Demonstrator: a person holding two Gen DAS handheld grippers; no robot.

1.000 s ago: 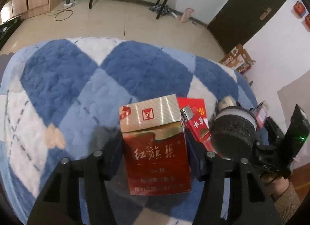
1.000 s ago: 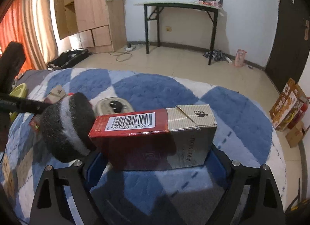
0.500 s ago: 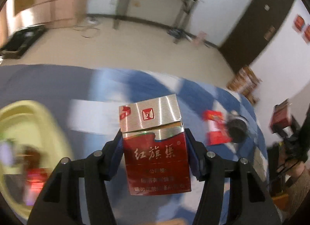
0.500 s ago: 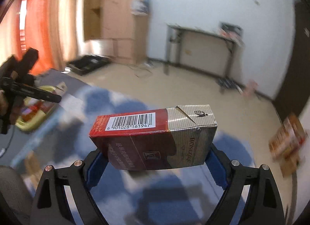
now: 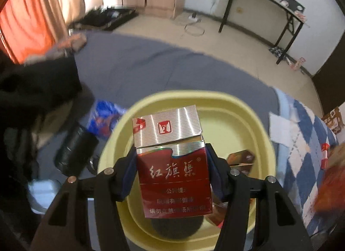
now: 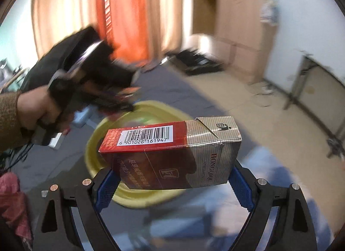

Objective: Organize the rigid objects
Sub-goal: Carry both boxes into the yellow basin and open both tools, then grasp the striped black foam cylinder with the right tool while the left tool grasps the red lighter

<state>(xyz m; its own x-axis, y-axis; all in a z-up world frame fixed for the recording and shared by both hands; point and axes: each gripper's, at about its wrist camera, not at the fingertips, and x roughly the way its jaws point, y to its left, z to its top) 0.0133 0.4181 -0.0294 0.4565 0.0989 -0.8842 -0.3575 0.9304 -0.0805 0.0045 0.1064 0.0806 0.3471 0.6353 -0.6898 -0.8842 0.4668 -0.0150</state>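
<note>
Right now the left gripper (image 5: 172, 169) is clamped on an upright red cigarette pack (image 5: 172, 164), held by its narrow sides above the yellow basin (image 5: 248, 117); inside the basin lie a brown box (image 5: 241, 158) and a dark round thing (image 5: 176, 227). Meanwhile the right gripper (image 6: 172, 182) grips a second red pack (image 6: 170, 153) lying sideways, barcode up, over the near edge of the same basin, with the blue checked blanket (image 5: 306, 164) just beside it
</note>
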